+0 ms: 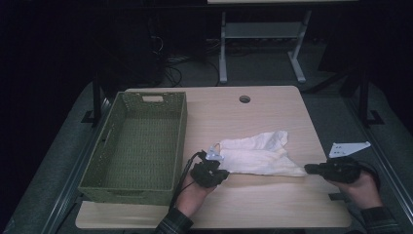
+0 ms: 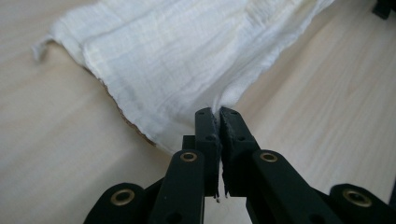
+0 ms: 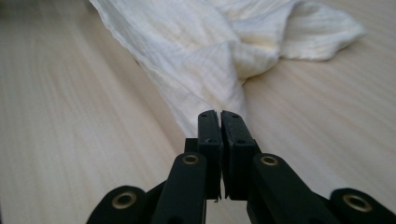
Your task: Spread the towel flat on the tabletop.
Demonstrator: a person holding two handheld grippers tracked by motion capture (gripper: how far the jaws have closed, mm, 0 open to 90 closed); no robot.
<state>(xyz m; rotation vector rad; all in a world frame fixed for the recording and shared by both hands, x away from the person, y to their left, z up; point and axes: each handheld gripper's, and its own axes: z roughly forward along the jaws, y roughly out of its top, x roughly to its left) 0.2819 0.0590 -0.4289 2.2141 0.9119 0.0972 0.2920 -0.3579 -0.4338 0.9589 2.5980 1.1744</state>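
A white crinkled cloth [image 1: 255, 153] lies rumpled on the wooden table [image 1: 272, 109], stretched between my two grippers. My left gripper [image 1: 225, 171] is shut on the cloth's near left corner; in the left gripper view the cloth [image 2: 177, 51] runs away from the pinching tips of this left gripper [image 2: 217, 112]. My right gripper [image 1: 308, 168] is shut on the cloth's right corner, which is pulled to a point. In the right gripper view the cloth [image 3: 219, 51] bunches into a fold just beyond the closed tips of the right gripper [image 3: 218, 114].
A green woven basket [image 1: 182, 122] with handle cut-outs stands on the left part of the table, close beside my left hand. A round cable hole [image 1: 244, 99] sits near the far edge. Table legs [image 1: 223, 48] and cables are on the floor behind.
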